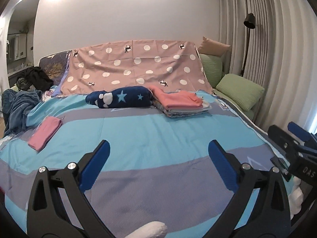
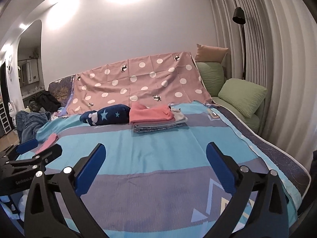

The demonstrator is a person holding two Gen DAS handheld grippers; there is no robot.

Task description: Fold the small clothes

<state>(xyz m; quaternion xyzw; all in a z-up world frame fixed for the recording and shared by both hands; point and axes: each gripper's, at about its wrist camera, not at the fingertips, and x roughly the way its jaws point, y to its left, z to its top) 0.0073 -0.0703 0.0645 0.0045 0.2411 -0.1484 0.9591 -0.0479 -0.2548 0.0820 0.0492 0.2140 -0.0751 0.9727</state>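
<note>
Both tongs released, holding nothing: left tongs (image 1: 158, 148) and right tongs (image 2: 155, 151) hover side by side over bare near edge of bed (image 1: 158, 123). Folded stack (image 2: 158, 122) sits toward far edge, coral piece on top, likely parked clear of working area. Pink folded garment (image 1: 45, 133) lies alone near left edge. Star-print roll (image 1: 120, 97) touches stack. Next garment probably wanted.

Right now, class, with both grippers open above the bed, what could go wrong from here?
1. The stack of folded clothes looks uneven; a nudge might topple it.
2. The pink cloth lies near the bedspread's edge and could slide off.
3. The left gripper and right gripper sit close and might collide.
</note>
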